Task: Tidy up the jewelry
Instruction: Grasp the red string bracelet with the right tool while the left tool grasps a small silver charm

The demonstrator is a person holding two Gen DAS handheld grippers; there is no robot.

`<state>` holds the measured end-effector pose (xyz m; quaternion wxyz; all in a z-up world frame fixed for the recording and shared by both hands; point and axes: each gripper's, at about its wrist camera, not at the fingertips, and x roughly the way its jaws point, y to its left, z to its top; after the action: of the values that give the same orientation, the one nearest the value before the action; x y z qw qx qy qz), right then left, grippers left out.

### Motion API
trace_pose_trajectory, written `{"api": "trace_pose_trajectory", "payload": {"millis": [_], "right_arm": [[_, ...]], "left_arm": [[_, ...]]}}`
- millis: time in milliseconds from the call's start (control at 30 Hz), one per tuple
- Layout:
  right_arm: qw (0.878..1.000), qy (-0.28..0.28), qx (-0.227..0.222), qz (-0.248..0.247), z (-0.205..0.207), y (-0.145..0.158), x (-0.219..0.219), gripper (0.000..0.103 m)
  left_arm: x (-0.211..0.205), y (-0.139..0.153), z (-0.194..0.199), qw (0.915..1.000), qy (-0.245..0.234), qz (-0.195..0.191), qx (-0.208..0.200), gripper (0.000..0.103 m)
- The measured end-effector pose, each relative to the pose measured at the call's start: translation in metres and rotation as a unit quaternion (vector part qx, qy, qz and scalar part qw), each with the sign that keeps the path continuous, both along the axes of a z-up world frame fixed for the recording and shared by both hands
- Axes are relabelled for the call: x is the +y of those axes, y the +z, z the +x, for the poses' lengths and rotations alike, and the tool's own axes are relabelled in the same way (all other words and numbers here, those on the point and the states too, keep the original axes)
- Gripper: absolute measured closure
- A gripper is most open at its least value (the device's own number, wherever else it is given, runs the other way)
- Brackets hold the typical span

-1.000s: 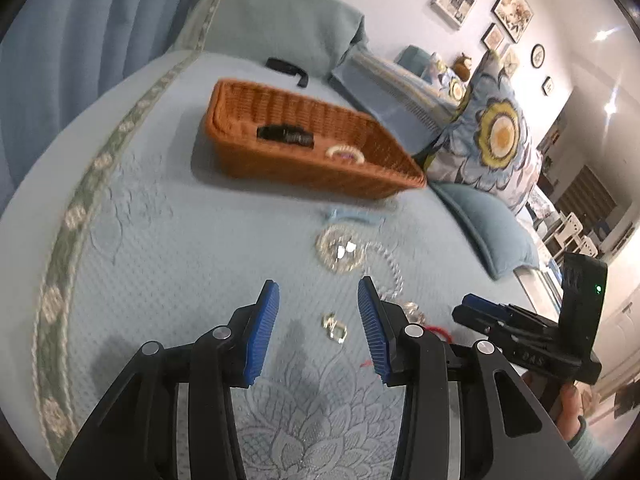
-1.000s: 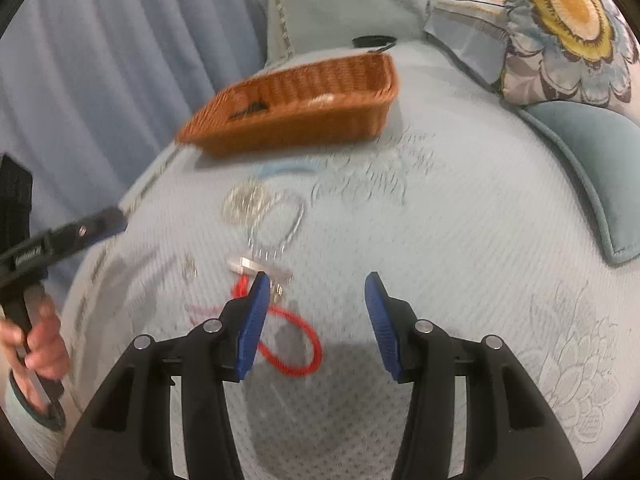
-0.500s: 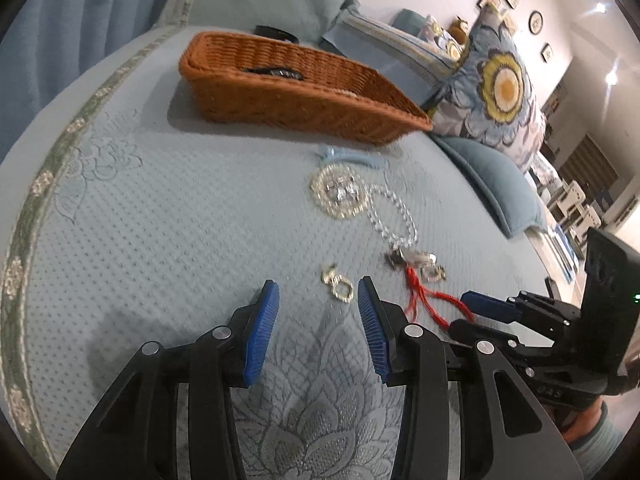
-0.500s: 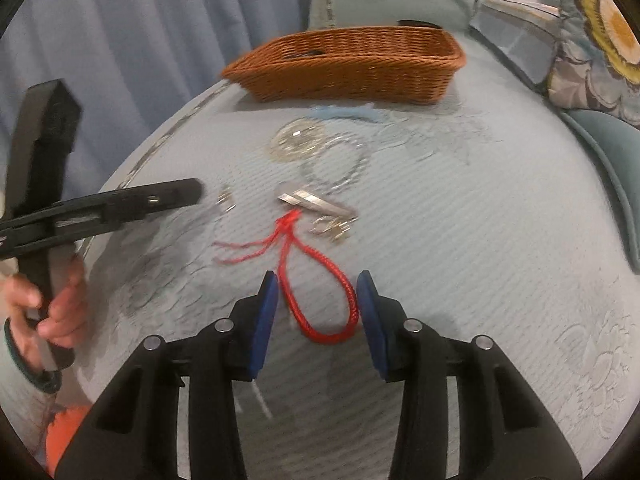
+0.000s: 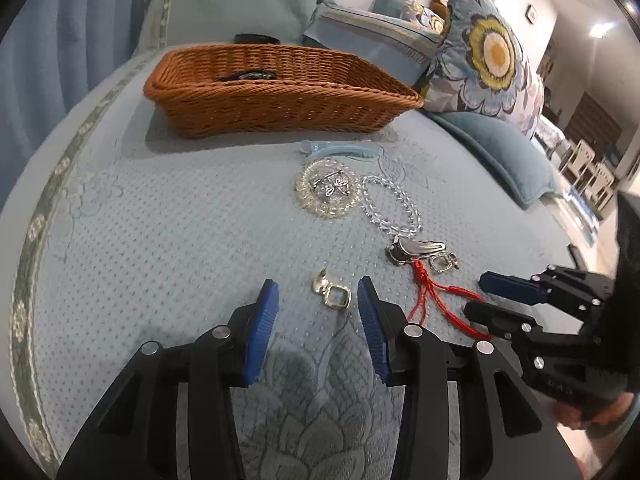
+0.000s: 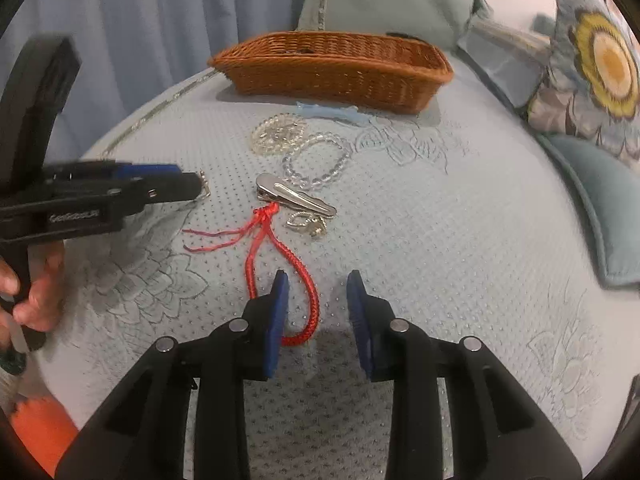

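Jewelry lies on a blue bedspread. My left gripper (image 5: 318, 300) is open, low over the bed, with a small gold earring (image 5: 332, 294) between its fingertips. My right gripper (image 6: 316, 296) is open, its jaws around the near loop of a red cord bracelet (image 6: 280, 264). Beyond lie a silver hair clip (image 6: 294, 198), another small earring (image 6: 308, 224), a clear bead bracelet (image 5: 394, 208) and a round crystal brooch (image 5: 328, 194). A wicker basket (image 5: 280, 92) stands behind, holding a dark item (image 5: 248, 76).
A light blue hair clip (image 5: 344, 148) lies in front of the basket. Pillows (image 5: 488, 52) and a blue cushion (image 5: 504, 152) lie to the right. A blue curtain (image 6: 140, 20) hangs at the left. A black object (image 5: 256, 38) lies behind the basket.
Both grippers have moved down and forward toward the bed. The left now brackets the gold earring; the right has closed in on the red cord loop.
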<state>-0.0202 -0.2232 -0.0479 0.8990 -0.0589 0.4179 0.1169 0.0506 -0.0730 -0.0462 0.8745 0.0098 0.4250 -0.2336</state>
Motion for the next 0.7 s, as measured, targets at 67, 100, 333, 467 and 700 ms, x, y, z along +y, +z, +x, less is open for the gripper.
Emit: {"api": "trace_pose_trajectory", "payload": {"millis": [67,100,333,467,700], "right_arm": [[1.000,0.006,-0.006,-0.008,0.000,-0.001,0.005,0.084],[1.000,0.010,-0.009,-0.012,0.000,-0.001,0.008,0.090],[0.999,0.016,-0.025,-0.014,-0.005,0.002,0.014,0.100],[0.999,0.008,-0.035,-0.005,-0.010,0.010,0.008,0.100],[0.998,-0.004,-0.057,0.020,-0.012,0.035,-0.004,0.100]], "left_arm": [[-0.008,-0.002,-0.002,0.9996,0.002,0.025,-0.015,0.078],[-0.010,-0.002,-0.003,0.9992,0.002,0.033,-0.021,0.087],[-0.006,0.000,-0.005,0.9995,-0.003,0.016,-0.028,0.103],[-0.001,0.005,-0.008,0.9993,-0.001,0.000,-0.037,0.103],[0.012,0.015,-0.009,0.9988,-0.001,-0.030,-0.037,0.103]]}}
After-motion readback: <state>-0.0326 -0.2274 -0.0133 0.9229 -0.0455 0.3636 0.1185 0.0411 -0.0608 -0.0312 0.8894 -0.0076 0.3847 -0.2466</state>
